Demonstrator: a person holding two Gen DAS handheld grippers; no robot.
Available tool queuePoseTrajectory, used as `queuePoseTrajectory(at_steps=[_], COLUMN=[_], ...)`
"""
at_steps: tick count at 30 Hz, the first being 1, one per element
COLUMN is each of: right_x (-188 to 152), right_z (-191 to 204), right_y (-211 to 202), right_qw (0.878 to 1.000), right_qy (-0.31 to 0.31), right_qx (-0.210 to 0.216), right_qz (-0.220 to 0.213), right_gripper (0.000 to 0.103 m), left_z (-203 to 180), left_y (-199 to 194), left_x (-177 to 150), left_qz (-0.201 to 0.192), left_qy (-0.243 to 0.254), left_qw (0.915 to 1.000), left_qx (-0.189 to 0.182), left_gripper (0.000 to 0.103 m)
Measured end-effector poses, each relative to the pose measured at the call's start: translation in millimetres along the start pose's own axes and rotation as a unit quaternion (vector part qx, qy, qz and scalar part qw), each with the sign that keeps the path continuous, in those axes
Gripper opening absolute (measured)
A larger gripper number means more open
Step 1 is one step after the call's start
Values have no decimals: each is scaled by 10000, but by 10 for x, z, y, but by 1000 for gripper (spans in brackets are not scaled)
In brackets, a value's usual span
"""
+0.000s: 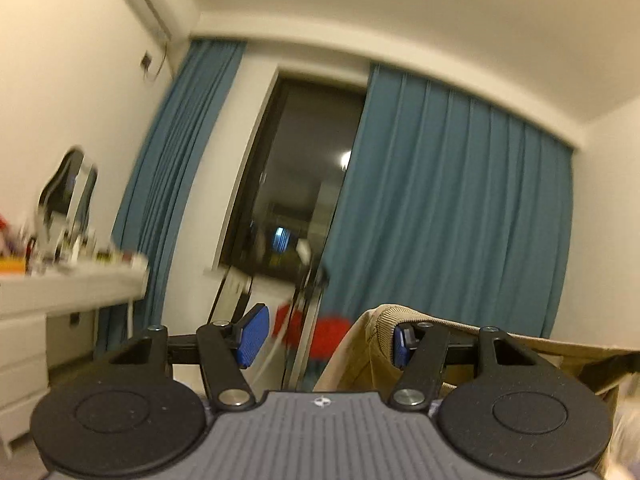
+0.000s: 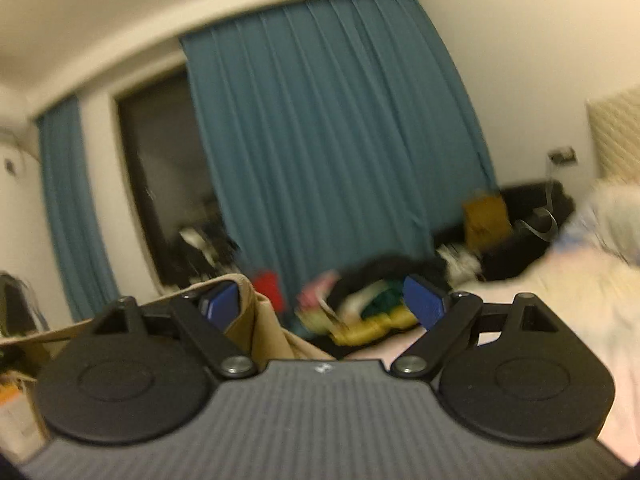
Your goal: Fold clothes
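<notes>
The left gripper [image 1: 326, 338] stands with its blue pads apart; the tan garment [image 1: 372, 344] hangs over the right-hand pad only, its ribbed hem draped across that fingertip, and the other pad is bare. The right gripper [image 2: 326, 306] also has its pads spread, with the same tan cloth hooked over its left-hand pad and nothing pressing it from the other side. Taking the blue curtain [image 2: 320, 128] as the mark, the garment stretches between both grippers in front of it, and the dark window [image 1: 296, 176] lies just left of it.
</notes>
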State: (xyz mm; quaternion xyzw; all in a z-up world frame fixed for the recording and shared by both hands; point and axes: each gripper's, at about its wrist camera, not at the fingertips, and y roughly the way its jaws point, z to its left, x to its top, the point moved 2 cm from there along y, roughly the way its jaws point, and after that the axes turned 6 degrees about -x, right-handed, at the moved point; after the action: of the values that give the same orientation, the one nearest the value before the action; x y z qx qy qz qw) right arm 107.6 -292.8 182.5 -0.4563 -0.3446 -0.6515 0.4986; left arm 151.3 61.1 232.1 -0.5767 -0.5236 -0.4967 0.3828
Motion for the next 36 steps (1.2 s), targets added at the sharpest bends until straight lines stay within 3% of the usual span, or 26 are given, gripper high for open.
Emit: queuePoseTrajectory(at_steps=[5, 8, 11, 16, 21, 25, 26, 28, 32, 36], right_x=[855, 1266, 1570, 1829, 1693, 1370, 1280, 1062, 467, -404], right_z=[253, 337, 387, 392, 387, 326, 288, 210, 114, 158], right_y=[-271, -509, -757, -1034, -905, -583, -455, -150, 438, 990], right_qw=[9976, 9950, 9922, 9886, 9918, 9950, 9964, 9984, 9984, 9892], right_qy=[68, 98, 16, -84, -301, -473, -441, -417, -517, -536], right_qx=[458, 659, 766, 847, 545, 61, 13, -52, -25, 644], right_qz=[-505, -749, -987, -1239, -1119, -875, -728, -386, 223, 1201], right_gripper=[88, 88, 88, 88, 89, 89, 89, 89, 89, 89], left_z=[-196, -309, -398, -532, -513, -329, -256, -147, -85, -41], left_y=[-243, -472, -668, -934, -747, -184, -36, 274, 855, 1314], left_x=[994, 1428, 1740, 1981, 1730, 1224, 1087, 793, 136, -501], left_qz=[-660, -936, -1013, -1187, -795, -104, 47, 333, 539, 710], left_qy=[139, 244, 218, 335, 297, 96, -3, -132, 632, 1485], left_qw=[9976, 9950, 9933, 9898, 9935, 9978, 9979, 9970, 9961, 9862], left_qx=[-132, -244, -517, -711, -762, -650, -648, -683, -290, -167], left_gripper=[64, 65, 65, 69, 70, 69, 68, 56, 55, 55])
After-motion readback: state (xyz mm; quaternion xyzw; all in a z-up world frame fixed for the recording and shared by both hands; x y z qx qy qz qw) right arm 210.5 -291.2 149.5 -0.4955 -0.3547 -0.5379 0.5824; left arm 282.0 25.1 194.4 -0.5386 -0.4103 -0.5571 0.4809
